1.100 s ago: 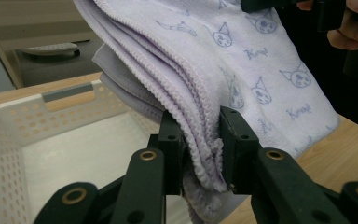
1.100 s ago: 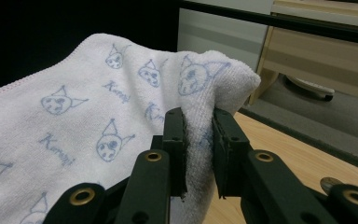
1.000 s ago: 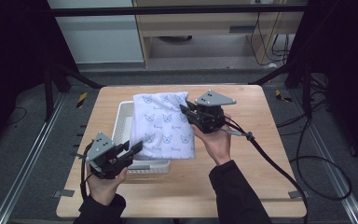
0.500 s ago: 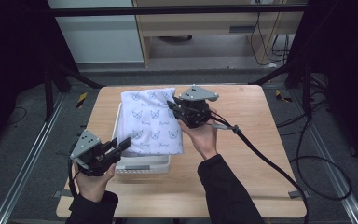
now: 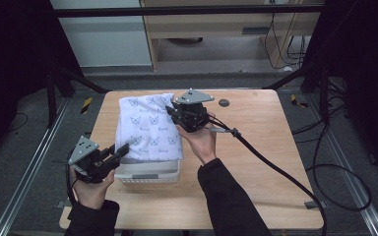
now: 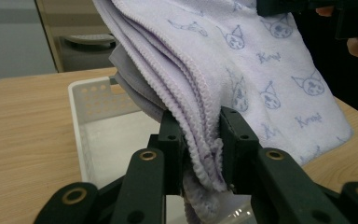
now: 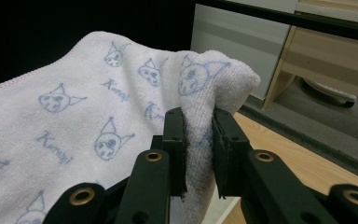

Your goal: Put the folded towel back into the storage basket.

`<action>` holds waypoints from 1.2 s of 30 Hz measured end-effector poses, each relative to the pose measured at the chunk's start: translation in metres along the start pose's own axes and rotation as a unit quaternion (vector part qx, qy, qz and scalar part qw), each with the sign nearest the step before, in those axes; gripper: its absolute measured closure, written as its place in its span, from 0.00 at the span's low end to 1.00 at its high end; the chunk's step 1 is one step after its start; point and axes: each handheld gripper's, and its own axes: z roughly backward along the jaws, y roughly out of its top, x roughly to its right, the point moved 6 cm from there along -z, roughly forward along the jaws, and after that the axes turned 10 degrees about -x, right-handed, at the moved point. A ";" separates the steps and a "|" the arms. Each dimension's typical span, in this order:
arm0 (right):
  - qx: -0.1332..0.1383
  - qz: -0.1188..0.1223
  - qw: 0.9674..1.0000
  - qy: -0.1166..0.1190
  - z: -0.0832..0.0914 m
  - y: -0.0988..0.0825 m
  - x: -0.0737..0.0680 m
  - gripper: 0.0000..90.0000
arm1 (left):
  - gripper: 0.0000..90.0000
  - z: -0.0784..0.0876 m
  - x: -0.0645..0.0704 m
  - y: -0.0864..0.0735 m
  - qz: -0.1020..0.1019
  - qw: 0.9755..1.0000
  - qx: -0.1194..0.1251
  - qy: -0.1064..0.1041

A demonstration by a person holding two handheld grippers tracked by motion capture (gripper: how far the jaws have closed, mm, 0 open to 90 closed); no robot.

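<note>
The left gripper (image 6: 200, 154) has its jaws clamped on the stacked hemmed edges of the folded white terry towel printed with blue cat faces (image 5: 147, 129); the right gripper (image 7: 198, 144) pinches a far corner. The towel hangs between them over the white perforated plastic basket (image 5: 150, 173). Risk: uneven pulling could slip inner layers free, unfolding it beside the basket.

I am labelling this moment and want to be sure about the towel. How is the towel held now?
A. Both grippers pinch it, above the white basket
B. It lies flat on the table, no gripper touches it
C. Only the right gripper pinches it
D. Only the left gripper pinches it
A: the left gripper and the right gripper each have their jaws closed on the towel, which hangs over the white basket.
</note>
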 end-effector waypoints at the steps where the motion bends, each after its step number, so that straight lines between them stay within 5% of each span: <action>1: 0.001 0.000 1.000 0.000 -0.002 0.000 0.000 0.86 | 0.79 -0.001 -0.001 0.000 0.000 1.000 -0.001 0.002; 36: -0.042 0.000 0.999 -0.007 -0.060 -0.021 -0.009 0.86 | 0.79 -0.026 -0.035 -0.021 0.016 0.998 -0.045 0.035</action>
